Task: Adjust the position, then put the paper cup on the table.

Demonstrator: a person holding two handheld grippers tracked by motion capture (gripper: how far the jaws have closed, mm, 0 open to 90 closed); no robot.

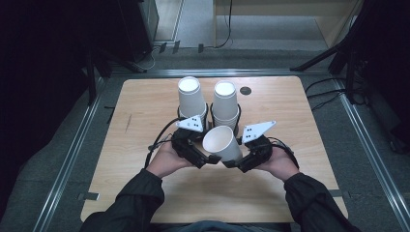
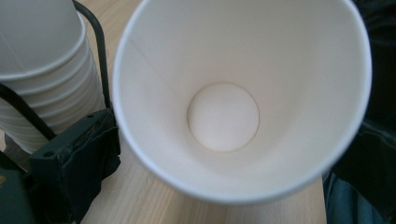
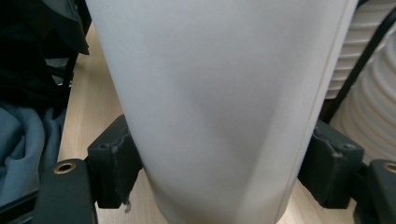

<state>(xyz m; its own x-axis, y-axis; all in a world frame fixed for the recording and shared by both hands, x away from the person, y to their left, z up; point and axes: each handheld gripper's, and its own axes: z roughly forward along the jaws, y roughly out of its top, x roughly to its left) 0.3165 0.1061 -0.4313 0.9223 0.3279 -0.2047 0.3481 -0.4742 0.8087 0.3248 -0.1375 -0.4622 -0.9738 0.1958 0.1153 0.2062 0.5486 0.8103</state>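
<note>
Wooden counter (image 1: 145, 159), frame centre: right gripper (image 1: 231, 163) jaws clamp tilted paper cup (image 1: 221, 142); left gripper (image 1: 209, 160) jaw state unclear; squeezing harder could crumple its wall.

Wooden table (image 1: 145, 193) with rounded corners. Two stacks of upturned white paper cups (image 1: 189, 99) (image 1: 225, 104) stand on it just beyond the grippers; a dark round grommet (image 1: 245, 90) lies farther beyond, rightward.

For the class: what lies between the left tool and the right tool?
A single white paper cup, tilted with its mouth toward the left tool; the right tool clamps it, per the high view.
</note>
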